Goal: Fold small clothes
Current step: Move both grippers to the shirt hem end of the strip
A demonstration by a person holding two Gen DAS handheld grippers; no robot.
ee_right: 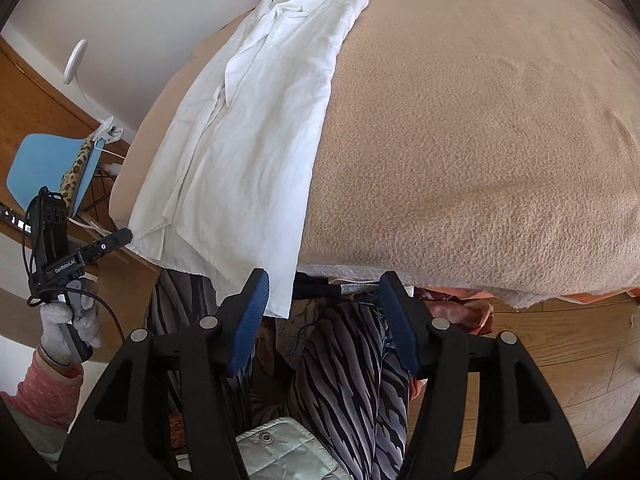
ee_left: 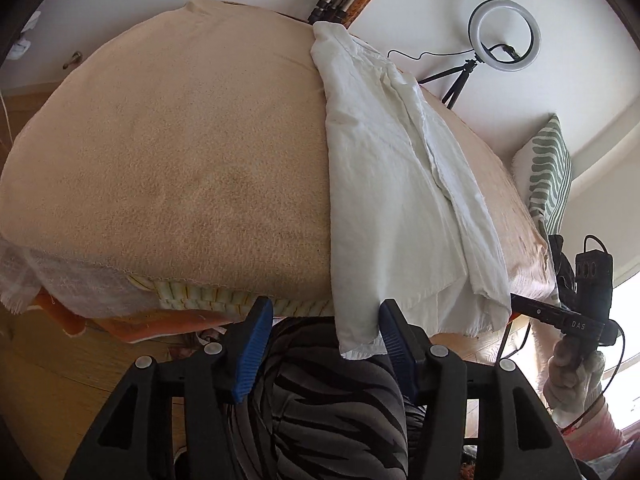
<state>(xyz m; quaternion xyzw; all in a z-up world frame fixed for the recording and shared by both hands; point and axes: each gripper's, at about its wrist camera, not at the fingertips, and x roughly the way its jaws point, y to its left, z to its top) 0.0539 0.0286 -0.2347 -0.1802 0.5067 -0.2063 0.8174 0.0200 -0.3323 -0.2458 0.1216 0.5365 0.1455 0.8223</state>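
A white shirt (ee_left: pixel 384 168) lies lengthwise on a beige towel-covered table (ee_left: pixel 180 152), folded into a long strip, its near end hanging over the front edge. My left gripper (ee_left: pixel 324 320) is open, its right finger (ee_left: pixel 394 332) beside the hanging hem. In the right wrist view the shirt (ee_right: pixel 248 128) lies at the left of the table (ee_right: pixel 480 140). My right gripper (ee_right: pixel 322 300) is open, its left finger (ee_right: pixel 250 320) next to the shirt's hanging corner. Each gripper shows in the other's view, at the table's near corners.
A ring light on a tripod (ee_left: pixel 504 36) and a striped pillow (ee_left: pixel 548 168) stand beyond the table. A blue chair (ee_right: pixel 48 168) is at the left. The person's striped trousers (ee_right: pixel 352 360) are below the grippers. Wooden floor (ee_right: pixel 552 360) lies around.
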